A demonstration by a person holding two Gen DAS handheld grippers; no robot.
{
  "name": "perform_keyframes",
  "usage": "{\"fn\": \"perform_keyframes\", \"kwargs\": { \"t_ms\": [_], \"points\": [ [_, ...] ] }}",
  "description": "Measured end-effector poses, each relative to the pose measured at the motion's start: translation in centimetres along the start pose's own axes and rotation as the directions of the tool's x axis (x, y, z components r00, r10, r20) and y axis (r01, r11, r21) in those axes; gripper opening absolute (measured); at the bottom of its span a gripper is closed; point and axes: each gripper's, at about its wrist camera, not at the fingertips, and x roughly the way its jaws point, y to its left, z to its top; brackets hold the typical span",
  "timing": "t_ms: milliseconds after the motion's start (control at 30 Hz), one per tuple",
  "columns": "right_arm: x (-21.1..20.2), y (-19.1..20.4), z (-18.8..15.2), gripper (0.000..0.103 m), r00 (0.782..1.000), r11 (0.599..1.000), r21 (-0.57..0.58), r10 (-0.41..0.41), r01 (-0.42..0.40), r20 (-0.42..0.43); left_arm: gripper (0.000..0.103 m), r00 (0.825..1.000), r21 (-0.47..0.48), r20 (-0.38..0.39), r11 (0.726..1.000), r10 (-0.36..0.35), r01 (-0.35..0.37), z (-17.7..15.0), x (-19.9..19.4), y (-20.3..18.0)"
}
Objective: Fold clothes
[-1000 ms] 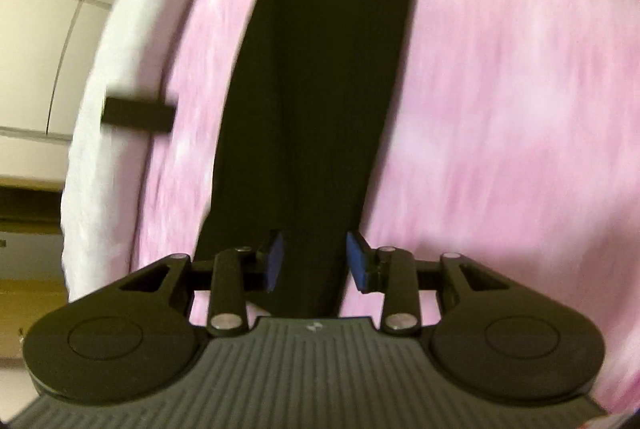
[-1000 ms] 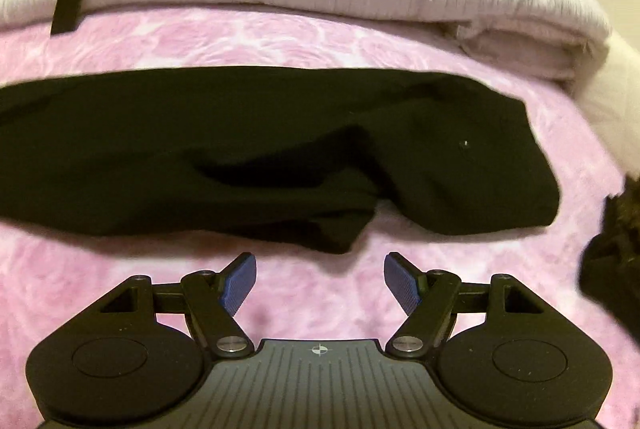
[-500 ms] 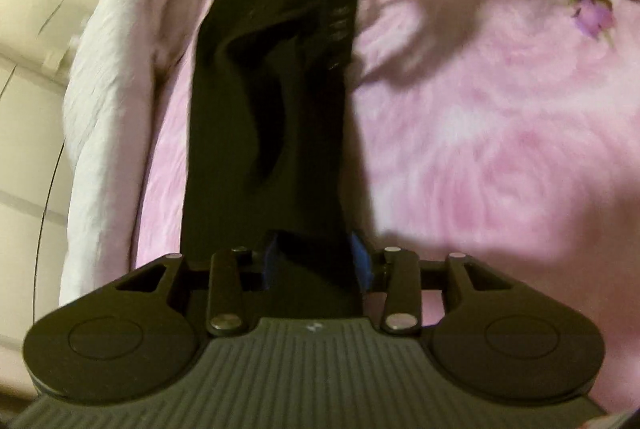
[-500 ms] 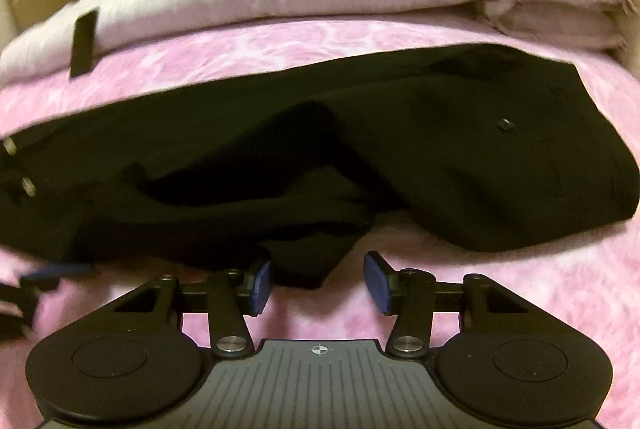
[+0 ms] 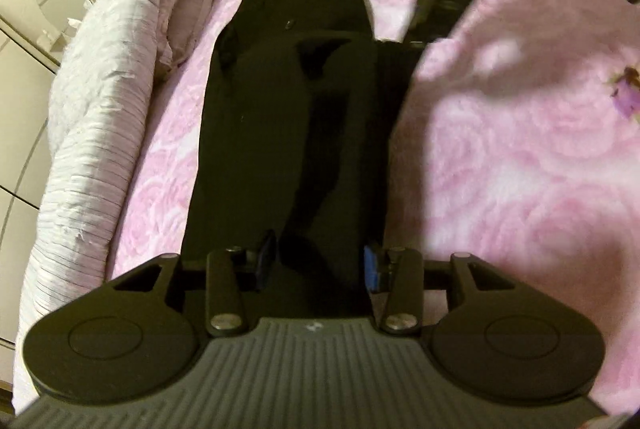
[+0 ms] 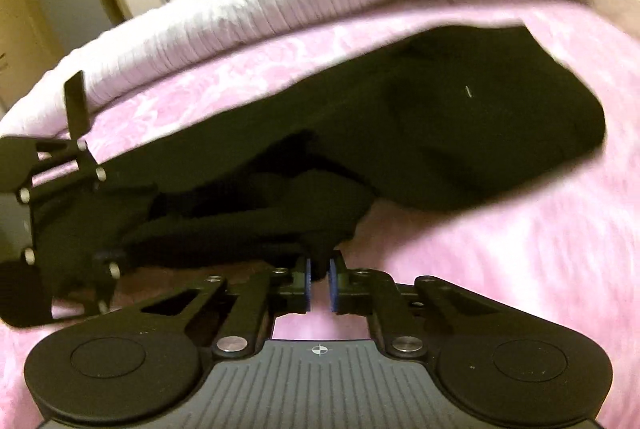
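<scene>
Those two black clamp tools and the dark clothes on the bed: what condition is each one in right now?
Right gripper: shut, pinching a fold of the black garment's near edge.
Left gripper: jaws opening, with black fabric lying between them.
Black garment: stretched long across the pink blanket, rumpled and bunched at the middle.
White quilt: folded up along the far side of the bed.

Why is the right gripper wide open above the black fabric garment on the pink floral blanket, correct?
Not quite. The right gripper is shut, pinching an edge of the black fabric garment; the right wrist view shows it. The garment does lie on the pink floral blanket.
</scene>
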Motion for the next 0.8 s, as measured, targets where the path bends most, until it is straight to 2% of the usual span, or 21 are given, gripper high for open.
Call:
{"fn": "perform_keyframes", "kwargs": {
  "t_ms": [100, 200, 300, 400, 533, 600, 667, 700, 767, 800],
  "points": [
    [0.2, -0.7, -0.7, 0.001, 0.999, 0.999, 0.044, 0.004, -0.002, -0.039, 0.040, 1.000, 0.039, -0.002, 0.999, -0.008, 0.008, 0.0, -0.1, 0.0],
    [-0.8, -1.8, -0.5, 0.002, 0.999, 1.000, 0.021, -0.012, 0.013, -0.039, 0.040, 1.000, 0.053, 0.022, 0.999, -0.011, 0.009, 1.0, -0.9, -0.3],
    [-2.7, -4.0, 0.1, 0.002, 0.995, 0.995, -0.042, -0.091, 0.089, -0.030, 0.040, 0.999, 0.049, 0.037, 0.999, -0.001, -0.001, 2.6, -1.4, -1.4],
    [-3.9, -7.6, 1.8, 0.009, 0.982, 0.979, -0.092, -0.187, 0.184, -0.020, 0.040, 0.999, 0.033, 0.037, 0.999, 0.012, -0.014, 4.3, -1.0, -2.8],
    [-4.0, -13.1, 6.1, 0.010, 0.968, 0.957, -0.153, -0.250, 0.246, -0.008, 0.040, 1.000, 0.015, 0.022, 1.000, 0.005, -0.006, 6.4, 0.4, -4.3],
    [-3.4, -14.9, 8.2, 0.014, 0.964, 0.950, -0.175, -0.265, 0.259, -0.012, 0.040, 1.000, -0.006, 0.009, 1.000, 0.009, -0.008, 7.3, 1.2, -4.6],
    [-2.8, -16.4, 10.0, 0.043, 0.961, 0.944, -0.191, -0.277, 0.268, -0.020, 0.040, 1.000, -0.027, -0.005, 1.000, 0.012, -0.012, 8.2, 2.1, -4.8],
    [-2.8, -16.6, 10.5, 0.049, 0.959, 0.938, -0.215, -0.282, 0.273, -0.008, 0.040, 1.000, -0.041, -0.008, 0.999, 0.014, -0.014, 8.6, 2.3, -4.9],
    [-3.0, -16.8, 11.3, 0.073, 0.962, 0.929, -0.258, -0.274, 0.266, 0.006, 0.040, 1.000, -0.078, -0.007, 0.997, 0.021, -0.021, 9.3, 2.2, -4.6],
    [-3.1, -16.6, 11.7, 0.076, 0.967, 0.930, -0.272, -0.256, 0.247, 0.002, 0.040, 1.000, -0.092, -0.004, 0.995, 0.026, -0.027, 9.6, 2.0, -4.5]
  ]
}}
